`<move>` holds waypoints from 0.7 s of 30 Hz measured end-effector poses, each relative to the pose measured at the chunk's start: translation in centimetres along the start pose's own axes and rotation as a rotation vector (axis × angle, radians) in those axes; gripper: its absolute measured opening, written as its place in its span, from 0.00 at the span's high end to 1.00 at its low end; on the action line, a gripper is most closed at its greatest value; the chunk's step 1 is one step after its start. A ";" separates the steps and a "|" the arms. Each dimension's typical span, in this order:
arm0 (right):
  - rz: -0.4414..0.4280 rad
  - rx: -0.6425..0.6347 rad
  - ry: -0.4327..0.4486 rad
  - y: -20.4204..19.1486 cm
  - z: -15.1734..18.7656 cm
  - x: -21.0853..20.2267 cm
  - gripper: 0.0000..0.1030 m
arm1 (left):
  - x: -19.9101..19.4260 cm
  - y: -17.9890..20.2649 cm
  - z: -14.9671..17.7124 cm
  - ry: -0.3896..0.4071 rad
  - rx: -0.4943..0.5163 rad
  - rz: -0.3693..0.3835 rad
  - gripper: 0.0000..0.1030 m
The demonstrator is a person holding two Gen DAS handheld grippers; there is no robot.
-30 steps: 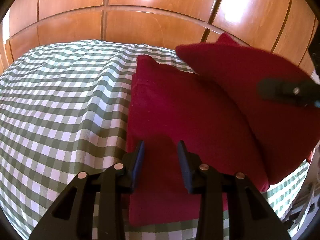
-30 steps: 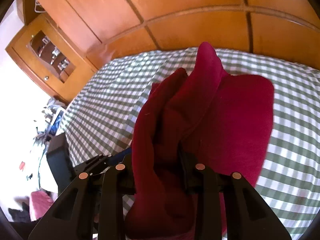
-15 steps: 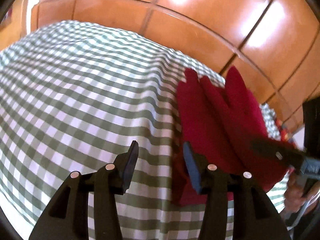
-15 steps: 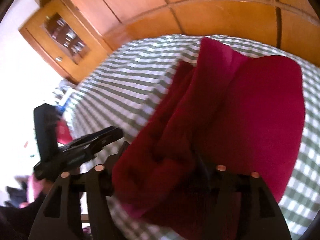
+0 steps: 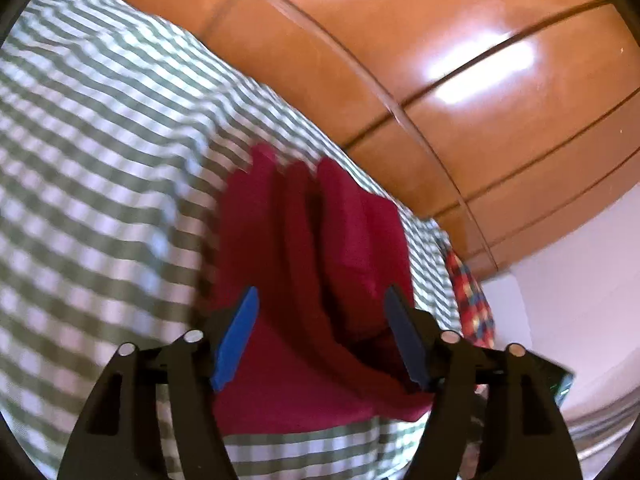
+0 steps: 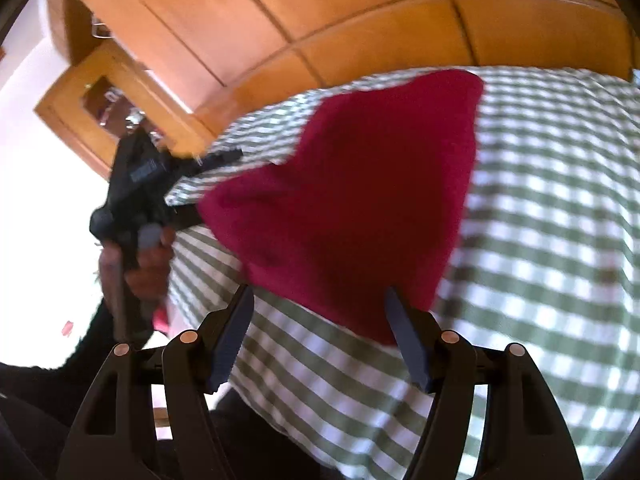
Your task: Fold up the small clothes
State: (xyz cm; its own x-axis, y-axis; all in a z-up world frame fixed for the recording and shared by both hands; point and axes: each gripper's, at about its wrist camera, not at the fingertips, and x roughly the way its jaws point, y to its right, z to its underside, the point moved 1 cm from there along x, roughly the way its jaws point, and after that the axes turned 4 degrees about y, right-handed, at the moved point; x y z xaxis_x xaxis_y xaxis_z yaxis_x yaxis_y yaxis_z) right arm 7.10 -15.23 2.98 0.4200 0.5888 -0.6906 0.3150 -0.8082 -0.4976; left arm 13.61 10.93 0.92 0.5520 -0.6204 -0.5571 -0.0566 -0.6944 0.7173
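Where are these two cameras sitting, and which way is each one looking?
Left wrist: on the left claw, looking down its opening fingers at a red cloth on a checked bedspread; no hand shows.
Right wrist: on the right claw, opening too, looking at the cloth; the person's left hand shows.
Shared: cloth, bedspread, wooden wardrobe.

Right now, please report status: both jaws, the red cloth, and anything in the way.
Left gripper and right gripper: jaws opening, nothing pinched. Red cloth lying folded on checked bedcover, released. Nothing in the way.
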 end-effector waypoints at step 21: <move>0.084 0.037 -0.008 1.6 2.7 0.6 0.35 | 8.2 5.2 -3.2 -0.170 0.143 -0.214 0.79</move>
State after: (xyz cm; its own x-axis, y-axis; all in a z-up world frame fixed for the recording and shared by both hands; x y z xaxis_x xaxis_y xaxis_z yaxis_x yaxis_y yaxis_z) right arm 5.61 -16.20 0.31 0.4367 0.5190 -0.7348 0.2475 -0.8546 -0.4566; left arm 20.54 3.42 1.42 0.4178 -0.4986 -0.7595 -0.0772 -0.8525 0.5171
